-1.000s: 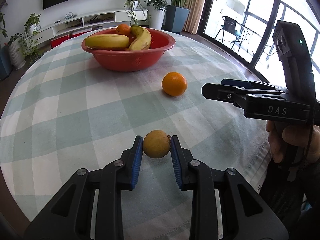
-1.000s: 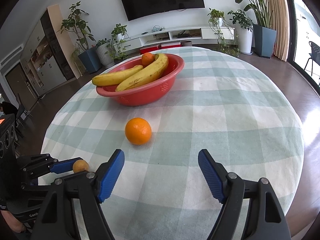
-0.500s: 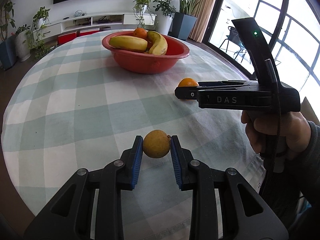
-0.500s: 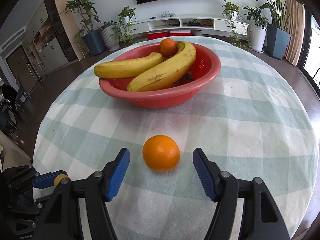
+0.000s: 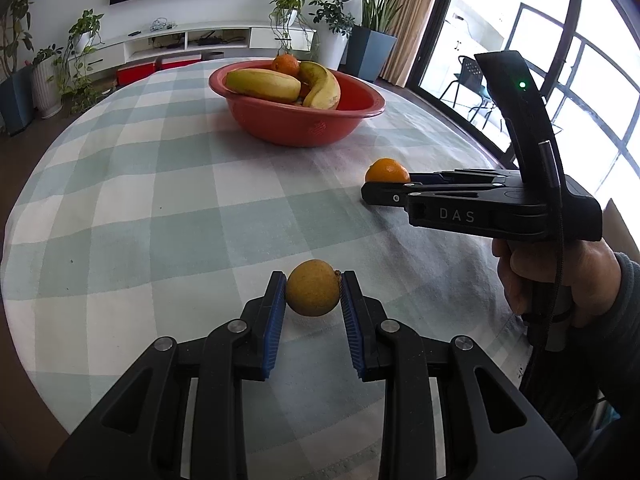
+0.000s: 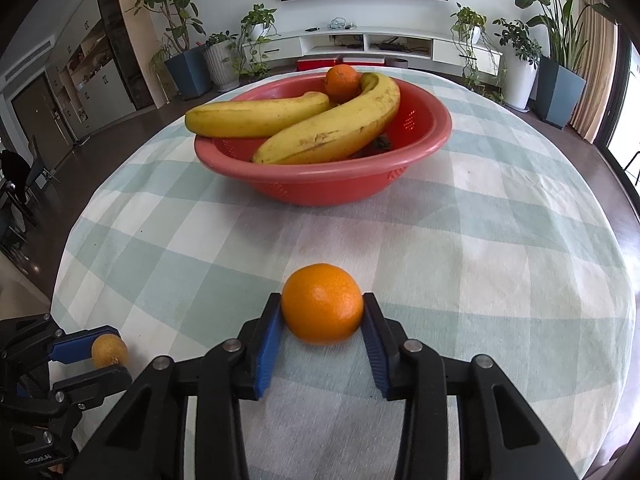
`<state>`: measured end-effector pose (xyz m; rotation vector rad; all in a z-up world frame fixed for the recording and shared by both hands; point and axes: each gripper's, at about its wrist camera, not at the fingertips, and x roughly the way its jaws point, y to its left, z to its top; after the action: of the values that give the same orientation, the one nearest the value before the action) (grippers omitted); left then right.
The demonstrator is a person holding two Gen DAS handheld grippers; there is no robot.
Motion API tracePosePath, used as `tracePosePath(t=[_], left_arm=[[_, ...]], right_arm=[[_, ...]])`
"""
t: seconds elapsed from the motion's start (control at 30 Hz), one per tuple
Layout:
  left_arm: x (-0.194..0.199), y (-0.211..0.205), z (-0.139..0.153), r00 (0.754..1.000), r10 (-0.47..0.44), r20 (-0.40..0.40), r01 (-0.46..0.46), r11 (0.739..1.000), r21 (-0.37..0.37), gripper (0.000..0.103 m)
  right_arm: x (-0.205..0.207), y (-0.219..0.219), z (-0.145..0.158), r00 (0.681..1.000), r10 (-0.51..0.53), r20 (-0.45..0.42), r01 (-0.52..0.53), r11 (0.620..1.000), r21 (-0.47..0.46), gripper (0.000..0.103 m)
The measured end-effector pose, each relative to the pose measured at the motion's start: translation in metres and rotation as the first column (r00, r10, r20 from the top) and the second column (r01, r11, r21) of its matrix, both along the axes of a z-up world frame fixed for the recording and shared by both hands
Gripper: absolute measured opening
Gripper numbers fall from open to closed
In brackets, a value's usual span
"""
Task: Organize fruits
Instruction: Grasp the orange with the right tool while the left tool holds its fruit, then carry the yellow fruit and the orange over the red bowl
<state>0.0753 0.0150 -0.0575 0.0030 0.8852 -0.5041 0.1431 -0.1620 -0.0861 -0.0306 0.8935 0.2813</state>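
My left gripper (image 5: 313, 294) is shut on a small yellow-brown fruit (image 5: 312, 288), held just above the checked tablecloth; it also shows in the right wrist view (image 6: 109, 351). My right gripper (image 6: 323, 312) is shut on an orange (image 6: 322, 303), which rests on the cloth; the orange (image 5: 386, 171) shows in the left wrist view beside the right gripper (image 5: 384, 190). A red bowl (image 6: 320, 184) at the far middle of the table holds two bananas (image 6: 332, 132) and another orange (image 6: 341, 79).
The round table (image 6: 500, 248) has a green and white checked cloth. Its edge runs close on the left and right. Beyond it stand potted plants (image 6: 560, 80), a white TV shelf (image 6: 380, 46) and glass doors (image 5: 560, 80).
My right gripper moved forward to the orange and closed its jaws on it. My left gripper kept its hold on the small fruit and lifted and turned a little.
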Motion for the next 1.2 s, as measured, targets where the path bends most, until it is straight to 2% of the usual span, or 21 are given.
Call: tracePosePath(t=[0.2,0.4,0.6,0.83,1.0,1.2], left_arm=[[0.003,0.002,0.009,1.000,0.006,0.015,-0.006,1.000,-0.003,0.026],[0.021,0.004,0.038,0.998,0.009,0.068,-0.009,1.000,-0.004,0.026],[0.057,-0.007,0.081,0.988,-0.011,0.155,0.008,1.000,0.019,0.026],[0.121,-0.022,0.119,0.977,-0.033,0.209,0.026,0.999,0.037,0.026],[0.168,-0.038,0.116,0.981,-0.057,0.188,0.046,0.997,0.062,0.026],[0.206,-0.047,0.087,0.989,-0.057,0.140,0.043,0.994,0.104,0.026]], right_arm=[[-0.011,-0.015,0.013,0.999,-0.034,0.032,0.032,0.998,0.053,0.041],[-0.009,-0.041,0.039,0.993,-0.092,0.073,0.085,0.992,0.089,0.041],[0.004,-0.055,0.081,0.983,-0.116,0.144,0.100,0.988,0.114,0.041],[0.033,-0.039,0.119,0.975,-0.068,0.212,0.048,0.994,0.096,0.041],[0.062,-0.016,0.120,0.976,-0.014,0.216,0.003,0.999,0.054,0.041],[0.093,0.007,0.099,0.983,0.044,0.180,-0.041,0.999,-0.018,0.041]])
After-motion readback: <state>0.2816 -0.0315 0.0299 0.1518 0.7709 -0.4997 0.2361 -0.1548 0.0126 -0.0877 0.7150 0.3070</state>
